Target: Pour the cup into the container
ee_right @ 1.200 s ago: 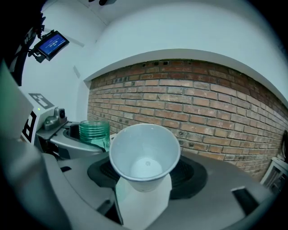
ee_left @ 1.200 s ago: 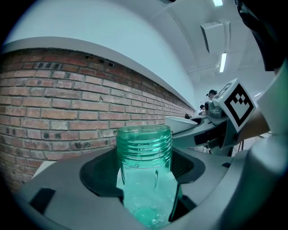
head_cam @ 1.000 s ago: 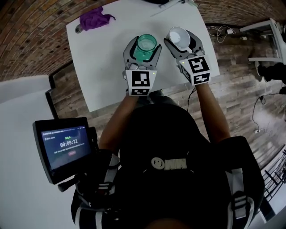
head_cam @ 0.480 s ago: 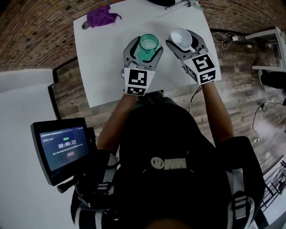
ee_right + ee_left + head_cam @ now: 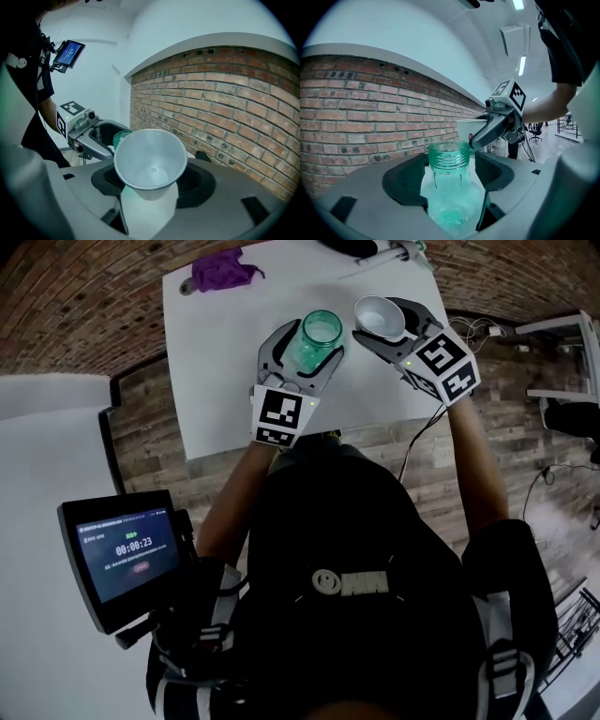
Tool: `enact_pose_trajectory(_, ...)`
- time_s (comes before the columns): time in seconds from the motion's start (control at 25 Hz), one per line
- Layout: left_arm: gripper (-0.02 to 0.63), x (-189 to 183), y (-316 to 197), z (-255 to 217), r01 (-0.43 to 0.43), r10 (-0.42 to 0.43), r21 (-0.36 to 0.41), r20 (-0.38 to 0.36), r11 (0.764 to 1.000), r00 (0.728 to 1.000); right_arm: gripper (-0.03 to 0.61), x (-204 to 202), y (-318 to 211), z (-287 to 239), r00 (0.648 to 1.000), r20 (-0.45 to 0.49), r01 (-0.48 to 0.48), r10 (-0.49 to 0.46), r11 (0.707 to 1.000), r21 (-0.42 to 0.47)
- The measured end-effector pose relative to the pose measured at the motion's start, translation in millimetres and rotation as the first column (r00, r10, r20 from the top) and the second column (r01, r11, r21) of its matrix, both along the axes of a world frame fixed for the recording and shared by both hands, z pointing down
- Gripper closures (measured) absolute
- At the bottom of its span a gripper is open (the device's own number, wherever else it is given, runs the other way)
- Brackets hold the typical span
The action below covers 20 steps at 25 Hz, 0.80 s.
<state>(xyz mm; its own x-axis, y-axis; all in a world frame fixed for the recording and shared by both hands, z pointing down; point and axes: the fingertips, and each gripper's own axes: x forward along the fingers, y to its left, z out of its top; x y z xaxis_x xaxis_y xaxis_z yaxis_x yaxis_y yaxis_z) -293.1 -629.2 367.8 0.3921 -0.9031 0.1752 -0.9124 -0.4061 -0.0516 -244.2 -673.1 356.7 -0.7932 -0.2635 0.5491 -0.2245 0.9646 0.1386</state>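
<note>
My left gripper (image 5: pixel 302 341) is shut on a clear green bottle (image 5: pixel 315 337), held above the white table (image 5: pixel 216 381) with its open mouth leaning to the right. In the left gripper view the bottle (image 5: pixel 449 187) stands between the dark pads, threaded neck up. My right gripper (image 5: pixel 392 320) is shut on a white cup (image 5: pixel 379 317) just right of the bottle's mouth. The cup (image 5: pixel 150 161) tilts toward the camera in the right gripper view, its inside plain white. Behind it show the bottle's green rim (image 5: pixel 121 137) and the left gripper (image 5: pixel 86 129).
A purple cloth (image 5: pixel 223 270) lies at the table's far left corner, and a dark object with a white rod (image 5: pixel 375 249) at the far edge. A tablet on a stand (image 5: pixel 127 554) is at my left. Brick-patterned floor surrounds the table.
Both grippers have drifted up the picture, away from the table's near edge. The bottle now leans toward the cup, and the right gripper has turned, bringing the cup's rim closer to the bottle's mouth.
</note>
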Motion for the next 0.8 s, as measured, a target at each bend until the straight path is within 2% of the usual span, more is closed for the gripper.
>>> enact_pose_trajectory(0.12, 0.262, -1.7, 1.8, -1.2, 0.005, -0.005, -0.006, -0.023, 1.0, 1.0, 0.288, 0.1, 0.5, -0.6, 0.997, -0.045, 0.062, -0.062, 0.998, -0.002)
enact_pose_trajectory(0.24, 0.262, 0.2, 5.6, -5.4, -0.015, 0.015, 0.01, -0.011, 1.0, 1.0, 0.288, -1.9, 3.7, -0.6, 0.987, -0.094, 0.127, -0.127, 0.992, -0.008)
enact_pose_trajectory(0.36, 0.263, -2.4, 12.1, -11.7, -0.019, 0.019, 0.032, -0.004, 0.999, 1.0, 0.288, -5.9, 8.1, 0.5, 0.973, -0.141, 0.182, -0.18, 0.983, -0.002)
enact_pose_trajectory(0.56, 0.275, -11.9, 17.6, -19.3, 0.012, -0.01, 0.05, -0.036, 0.999, 0.999, 0.288, -6.1, 7.4, 6.0, 0.942, -0.236, 0.249, -0.239, 0.968, 0.013)
enact_pose_trajectory(0.68, 0.37, -22.1, 18.1, -15.4, 0.066, -0.065, 0.043, -0.021, 0.997, 0.998, 0.288, -4.7, 7.8, 9.0, 0.916, -0.295, 0.286, -0.271, 0.958, 0.008)
enact_pose_trajectory(0.72, 0.428, -26.7, 18.4, -13.6, 0.092, -0.092, 0.037, -0.016, 0.995, 0.996, 0.288, -4.6, 8.6, 9.2, 0.908, -0.31, 0.296, -0.281, 0.955, 0.003)
enact_pose_trajectory(0.8, 0.609, -35.4, 18.8, -11.2, 0.141, -0.14, 0.029, -0.016, 0.99, 0.99, 0.288, -4.0, 9.9, 9.1, 0.892, -0.341, 0.315, -0.296, 0.949, 0.002)
